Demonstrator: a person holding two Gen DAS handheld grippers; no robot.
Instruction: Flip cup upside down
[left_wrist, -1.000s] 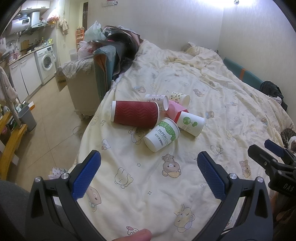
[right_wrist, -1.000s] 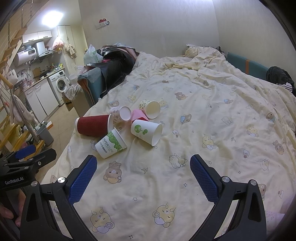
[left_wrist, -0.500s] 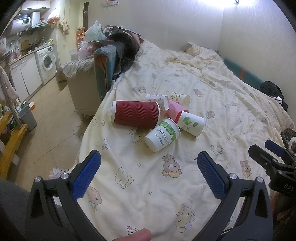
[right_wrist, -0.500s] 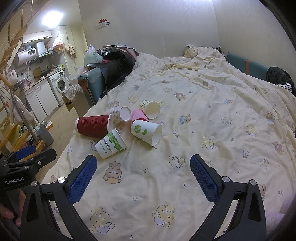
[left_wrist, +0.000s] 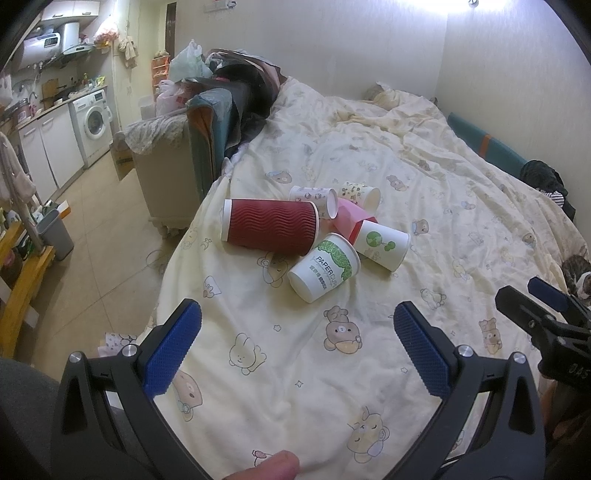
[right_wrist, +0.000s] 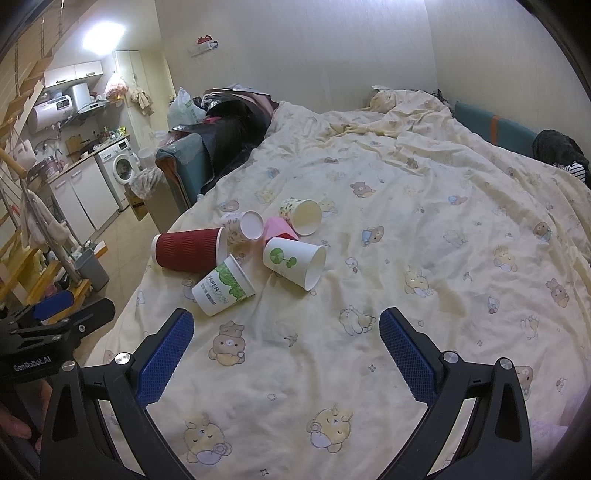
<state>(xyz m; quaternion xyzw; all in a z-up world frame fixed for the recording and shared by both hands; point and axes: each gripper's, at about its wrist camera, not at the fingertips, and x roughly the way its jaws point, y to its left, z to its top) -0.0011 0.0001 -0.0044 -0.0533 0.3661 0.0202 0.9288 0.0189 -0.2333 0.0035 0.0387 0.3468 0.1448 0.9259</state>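
Hovering low over the quilt (left_wrist: 258, 369), left gripper (left_wrist: 297, 341) spread wide, nothing between its blue pads (left_wrist: 170, 349). Likewise spread wide and holding nothing, right gripper (right_wrist: 286, 345), with the quilt (right_wrist: 424, 240) under it too. Lying beyond both, well apart from the pads, a cluster of paper cups, all on their sides. Nearest in the cluster, white cup (left_wrist: 324, 272) with green print, marked (right_wrist: 223, 286) in the right view. Touching its far left side, red ribbed cup (left_wrist: 269, 226), also (right_wrist: 188, 249). Just right of the white cup, tree cup (left_wrist: 382, 243), mouth facing right in the right view (right_wrist: 293, 260). Wedged behind the tree cup, pink cup (left_wrist: 347, 219), also (right_wrist: 277, 227). Behind the red cup, small cup (left_wrist: 314, 199) with cartoon print, seen at (right_wrist: 242, 226). Farthest from the white cup, patterned cup (left_wrist: 360, 194), open mouth showing at (right_wrist: 301, 215). Past the quilt's left edge, washer (left_wrist: 94, 122) against the wall.
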